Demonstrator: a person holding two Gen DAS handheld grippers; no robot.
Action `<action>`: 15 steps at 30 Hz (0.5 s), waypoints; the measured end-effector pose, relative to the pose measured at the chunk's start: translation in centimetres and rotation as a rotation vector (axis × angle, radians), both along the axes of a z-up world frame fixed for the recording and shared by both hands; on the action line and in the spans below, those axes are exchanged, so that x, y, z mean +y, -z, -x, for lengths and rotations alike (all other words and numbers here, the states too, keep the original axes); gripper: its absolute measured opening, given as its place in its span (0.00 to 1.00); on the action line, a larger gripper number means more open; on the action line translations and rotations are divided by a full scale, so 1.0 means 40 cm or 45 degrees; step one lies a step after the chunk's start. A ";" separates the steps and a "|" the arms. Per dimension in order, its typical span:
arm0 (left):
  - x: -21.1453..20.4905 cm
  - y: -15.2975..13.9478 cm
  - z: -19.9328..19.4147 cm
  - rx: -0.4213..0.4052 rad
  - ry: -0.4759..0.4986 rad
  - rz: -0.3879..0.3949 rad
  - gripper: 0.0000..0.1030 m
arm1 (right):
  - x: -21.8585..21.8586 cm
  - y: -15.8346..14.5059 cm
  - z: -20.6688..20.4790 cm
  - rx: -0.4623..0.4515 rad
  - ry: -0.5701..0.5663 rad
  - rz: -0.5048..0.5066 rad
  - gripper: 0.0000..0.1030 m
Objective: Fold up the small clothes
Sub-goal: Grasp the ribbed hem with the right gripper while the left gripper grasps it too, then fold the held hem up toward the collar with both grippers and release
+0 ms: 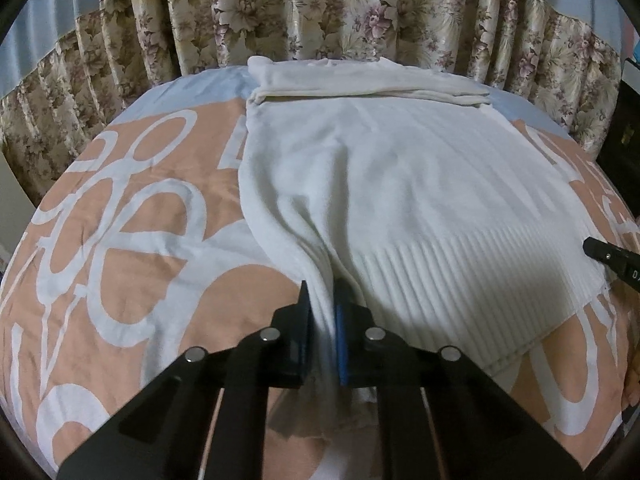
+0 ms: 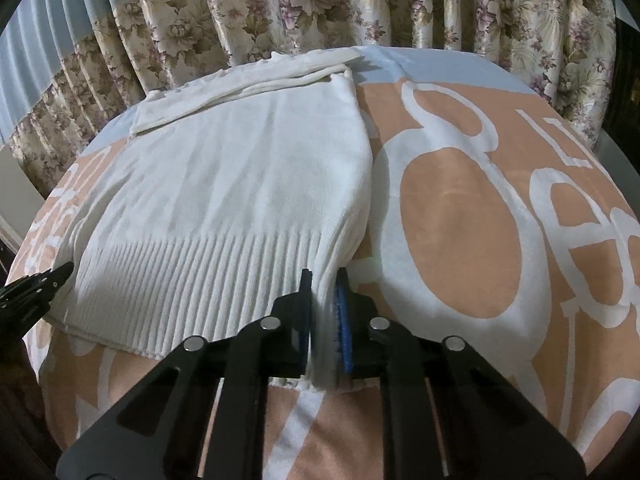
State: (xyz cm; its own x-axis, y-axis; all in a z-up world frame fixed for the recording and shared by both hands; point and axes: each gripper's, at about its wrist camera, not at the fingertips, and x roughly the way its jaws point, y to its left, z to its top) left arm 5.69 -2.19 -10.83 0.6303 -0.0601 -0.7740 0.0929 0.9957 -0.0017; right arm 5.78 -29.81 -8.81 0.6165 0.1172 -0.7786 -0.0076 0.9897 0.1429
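A white knitted sweater (image 1: pixel 400 184) lies flat on the bed, its ribbed hem toward me and its sleeves folded across the far end. My left gripper (image 1: pixel 323 300) is shut on the hem's left corner, which bunches up between the pads. My right gripper (image 2: pixel 324 292) is shut on the hem's right corner of the sweater (image 2: pixel 240 184). The right gripper's tip shows at the right edge of the left wrist view (image 1: pixel 608 258). The left gripper's tip shows at the left edge of the right wrist view (image 2: pixel 40 284).
The bed cover (image 1: pixel 140 240) is peach with large white letters and also shows in the right wrist view (image 2: pixel 460 220). Floral curtains (image 1: pixel 320 8) hang right behind the bed's far edge. Dark furniture (image 1: pixel 624 120) stands at the far right.
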 end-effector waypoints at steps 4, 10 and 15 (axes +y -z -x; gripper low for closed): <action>0.014 -0.013 0.007 -0.001 -0.014 -0.006 0.09 | -0.002 -0.014 0.009 -0.022 0.002 -0.017 0.10; 0.026 -0.060 0.027 -0.053 -0.017 -0.009 0.09 | 0.010 -0.055 0.030 -0.065 -0.013 -0.031 0.09; 0.057 -0.086 0.042 -0.047 -0.048 0.017 0.09 | 0.029 -0.089 0.060 -0.091 -0.034 -0.048 0.09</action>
State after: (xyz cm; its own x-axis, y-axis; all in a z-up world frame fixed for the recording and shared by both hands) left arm 4.03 0.07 -7.38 0.6606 -0.0459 -0.7493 0.0557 0.9984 -0.0121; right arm 3.38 -28.66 -5.24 0.6669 0.1625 -0.7272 -0.0452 0.9830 0.1781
